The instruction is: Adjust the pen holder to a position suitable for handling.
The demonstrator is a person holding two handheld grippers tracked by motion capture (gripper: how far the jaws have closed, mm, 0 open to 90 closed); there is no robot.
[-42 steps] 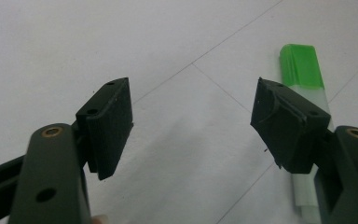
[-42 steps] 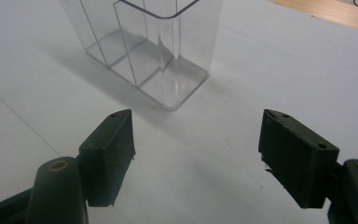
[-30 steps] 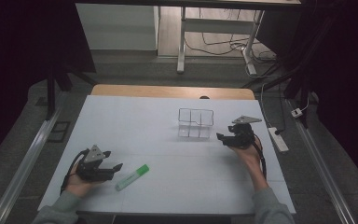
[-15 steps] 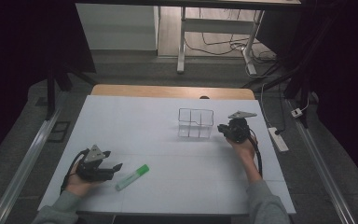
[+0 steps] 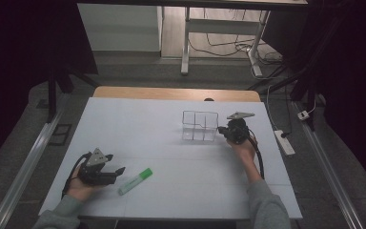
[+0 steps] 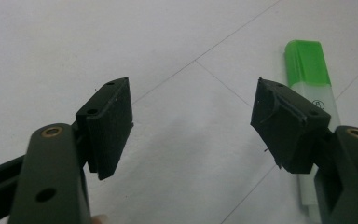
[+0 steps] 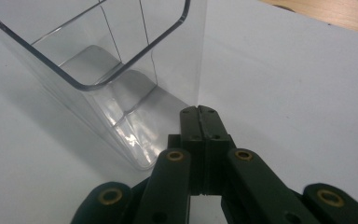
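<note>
The clear divided bin (image 5: pixel 199 126) stood on the white counter (image 5: pixel 138 124), at one o'clock from its centre. Our right tongs (image 5: pixel 223 131) sat just beside its wall at three o'clock, jaws having just closed together on nothing. A green-capped marker (image 5: pixel 135 181) lay at seven o'clock, well apart from the bin. Our left tongs (image 5: pixel 120 170) rested just beside the marker, jaws apart and empty.

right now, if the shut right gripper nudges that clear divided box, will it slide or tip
Probably slide. The clear divided box stands upright on the smooth white table on a broad flat base, so tipping seems unlikely from a low push. Its thin transparent walls suggest stiff, light plastic that could skid away easily. The right gripper sits shut by a corner, so the box may also rotate.
</note>
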